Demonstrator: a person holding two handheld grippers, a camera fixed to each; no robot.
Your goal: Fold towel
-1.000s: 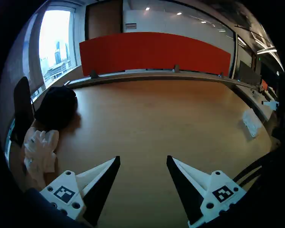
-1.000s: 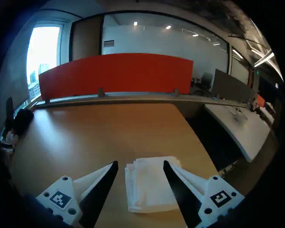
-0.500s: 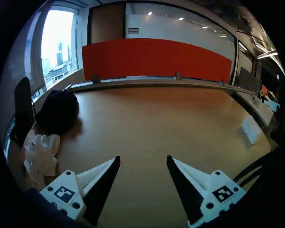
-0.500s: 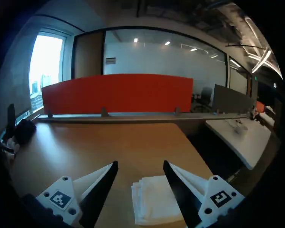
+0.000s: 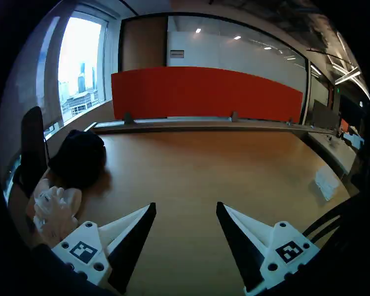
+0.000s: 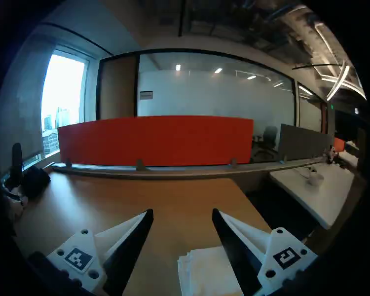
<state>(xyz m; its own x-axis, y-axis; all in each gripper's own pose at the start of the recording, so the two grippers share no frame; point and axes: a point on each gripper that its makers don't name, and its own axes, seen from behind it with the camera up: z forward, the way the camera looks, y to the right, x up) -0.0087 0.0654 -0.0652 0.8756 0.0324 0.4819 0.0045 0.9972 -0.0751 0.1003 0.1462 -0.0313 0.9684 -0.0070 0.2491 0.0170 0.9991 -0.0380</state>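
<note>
A folded white towel (image 6: 212, 271) lies on the wooden table (image 6: 135, 207) near its right edge, low between my right gripper's (image 6: 182, 213) fingers and closer to the right one. That gripper stands open above it, holding nothing. In the left gripper view the same towel (image 5: 327, 181) shows small at the table's far right edge. My left gripper (image 5: 186, 206) is open over bare wood (image 5: 200, 163), with nothing between its fingers.
A black bag (image 5: 79, 158) sits at the table's left side, with a crumpled white cloth (image 5: 54, 209) in front of it and a dark chair back (image 5: 31, 143) beside it. A red divider panel (image 5: 207, 93) runs along the far edge. A white desk (image 6: 318, 190) stands to the right.
Both views have tilted upward: the towel has slid down toward the bottom of the right gripper view, and the divider sits lower in both. Both grippers stay open.
</note>
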